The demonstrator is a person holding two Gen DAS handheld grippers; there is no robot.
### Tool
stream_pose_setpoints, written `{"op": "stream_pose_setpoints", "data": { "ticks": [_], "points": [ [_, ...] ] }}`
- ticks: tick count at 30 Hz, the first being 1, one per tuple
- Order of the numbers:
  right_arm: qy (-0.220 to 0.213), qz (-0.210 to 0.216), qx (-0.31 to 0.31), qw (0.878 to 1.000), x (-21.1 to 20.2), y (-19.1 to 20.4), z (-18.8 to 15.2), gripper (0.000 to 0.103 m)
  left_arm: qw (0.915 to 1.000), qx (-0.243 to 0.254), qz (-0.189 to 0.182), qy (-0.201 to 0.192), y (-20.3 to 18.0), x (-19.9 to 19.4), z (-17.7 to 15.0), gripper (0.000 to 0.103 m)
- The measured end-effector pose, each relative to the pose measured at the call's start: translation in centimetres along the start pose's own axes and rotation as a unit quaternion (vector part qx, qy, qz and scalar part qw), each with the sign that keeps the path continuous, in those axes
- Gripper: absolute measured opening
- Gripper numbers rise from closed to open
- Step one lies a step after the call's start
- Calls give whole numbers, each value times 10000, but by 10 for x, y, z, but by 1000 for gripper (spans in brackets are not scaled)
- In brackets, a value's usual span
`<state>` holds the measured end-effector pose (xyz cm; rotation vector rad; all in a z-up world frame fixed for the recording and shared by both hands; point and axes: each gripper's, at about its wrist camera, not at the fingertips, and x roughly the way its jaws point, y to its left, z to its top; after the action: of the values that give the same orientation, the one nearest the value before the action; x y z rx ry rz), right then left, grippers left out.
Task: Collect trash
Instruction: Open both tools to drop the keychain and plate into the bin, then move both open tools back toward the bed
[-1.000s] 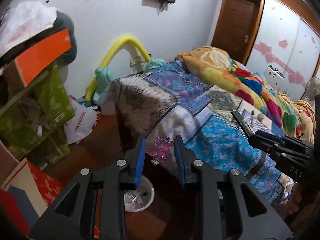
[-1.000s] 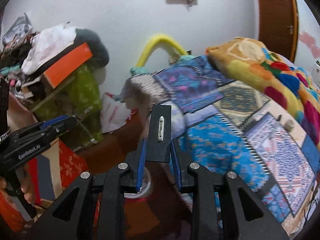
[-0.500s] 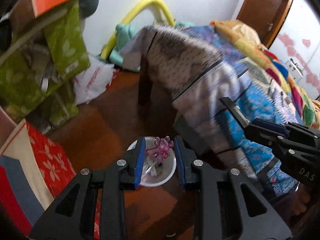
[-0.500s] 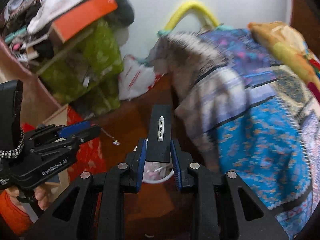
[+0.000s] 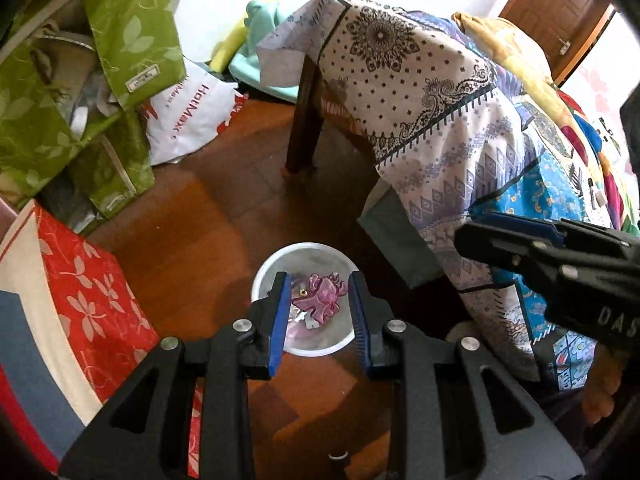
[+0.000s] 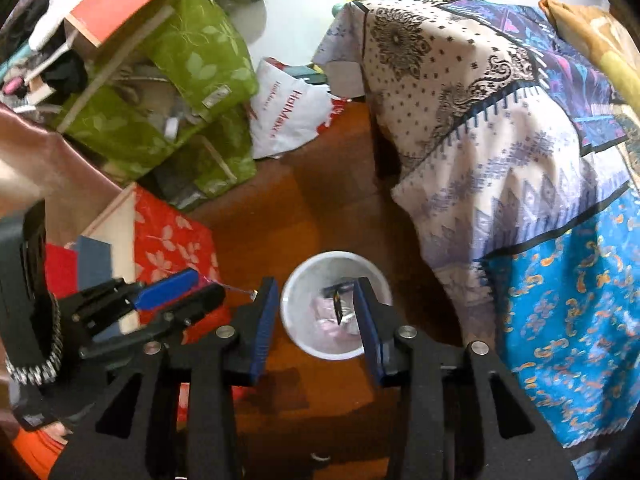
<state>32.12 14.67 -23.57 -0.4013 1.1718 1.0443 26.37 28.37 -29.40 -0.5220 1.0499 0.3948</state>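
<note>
Left wrist view: L gripper (image 5: 319, 304) points steeply down over a white bin (image 5: 260, 280) on the wood floor (image 5: 192, 216). Fingers are only partly apart, pinching a pink trinket (image 5: 320, 298) between the blue pads. The trinket sits right at the tips, in line w/ the bin mouth. Bin interior has some clear/pale scraps, can't ID them.

R gripper (image 5: 480, 232) comes in from the right edge of that view, seen side-on, tips near the bin but not over it from this angle.

Right wrist view: R gripper (image 6: 314, 300) also aims down at the same bin (image 6: 292, 292). Jaws are opening and the pads are spread. A small black flat piece (image 6: 338, 306) shows edge-on betw the fingers, closer to the right one, apart from both pads and over the bin mouth. Can't tell if it's in the air or already among the scraps.

L gripper (image 6: 204, 282) is at left of the bin, w/ a bit of pink at its tips and a thin strand w/ a small bead hanging off toward the R gripper's left finger.

Surroundings: bed w/ patterned sheet (image 6: 500, 128) draped to the right of the bin, green leaf-print bags (image 6: 192, 64) and a white plastic bag (image 6: 288, 116) behind, red floral cloth (image 6: 172, 240) to the left
</note>
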Motion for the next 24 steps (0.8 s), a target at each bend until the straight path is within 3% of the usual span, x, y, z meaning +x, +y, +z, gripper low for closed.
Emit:
{"op": "stream_pose_setpoints", "data": {
  "ticks": [3, 6, 11, 24],
  "points": [
    [-13, -182, -108, 9998, -5, -5, -4, 36, 10000, 9, -46, 69, -3, 8, 5, 29],
    [-30, -266, -141, 9995, -12, -11, -8, 36, 9993, 20, 138, 349, -7, 20, 9, 37],
    [-124, -349, -151, 9992, -27, -18, -12, 36, 9988, 88, 307, 366, -12, 18, 6, 37],
    [-804, -363, -35, 9961, -98, -33, -29, 36, 9972, 389, 510, -380, -49, -58, 2, 37]
  ]
}}
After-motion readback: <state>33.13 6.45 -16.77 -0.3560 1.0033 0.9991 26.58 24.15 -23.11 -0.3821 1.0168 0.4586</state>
